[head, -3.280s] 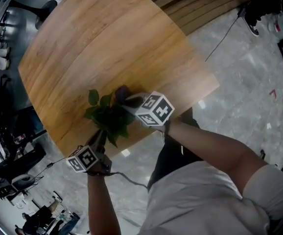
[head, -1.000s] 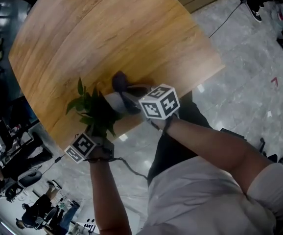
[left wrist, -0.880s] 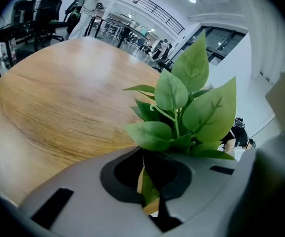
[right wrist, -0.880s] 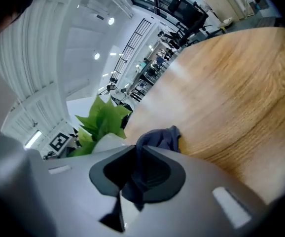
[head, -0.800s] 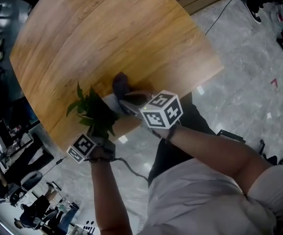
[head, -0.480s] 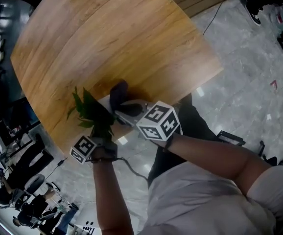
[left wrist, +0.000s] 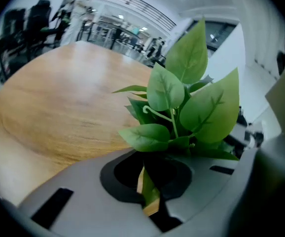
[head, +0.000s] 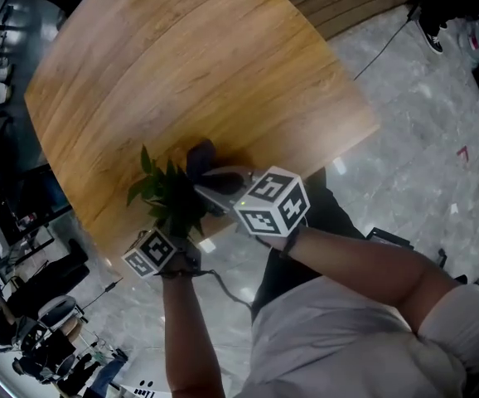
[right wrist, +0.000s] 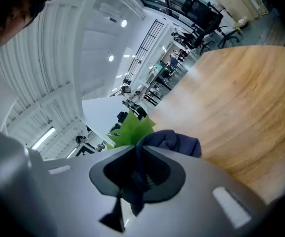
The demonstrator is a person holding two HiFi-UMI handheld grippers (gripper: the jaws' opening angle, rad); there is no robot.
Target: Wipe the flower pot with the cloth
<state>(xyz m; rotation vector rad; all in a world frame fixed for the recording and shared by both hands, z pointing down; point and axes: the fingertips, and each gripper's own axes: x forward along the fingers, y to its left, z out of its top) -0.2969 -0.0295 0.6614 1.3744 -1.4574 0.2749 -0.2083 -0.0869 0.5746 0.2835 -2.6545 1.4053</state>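
Note:
A small plant with green leaves hangs over the near edge of the round wooden table. The leaves hide its pot in the head view. My left gripper comes from below and is shut on the plant at its base, with the leaves rising straight out of the jaws. My right gripper is shut on a dark blue cloth and holds it against the plant's right side. In the right gripper view the cloth bunches out of the jaws, with the leaves just behind it.
The table edge runs right under both grippers, with grey marble floor beyond it. A black cable crosses the floor at the right. Office chairs and desks stand at the left.
The plant and my left gripper have shifted a little to the right and nearer the table edge. My right gripper keeps the cloth against the plant, its cube now slightly farther right.

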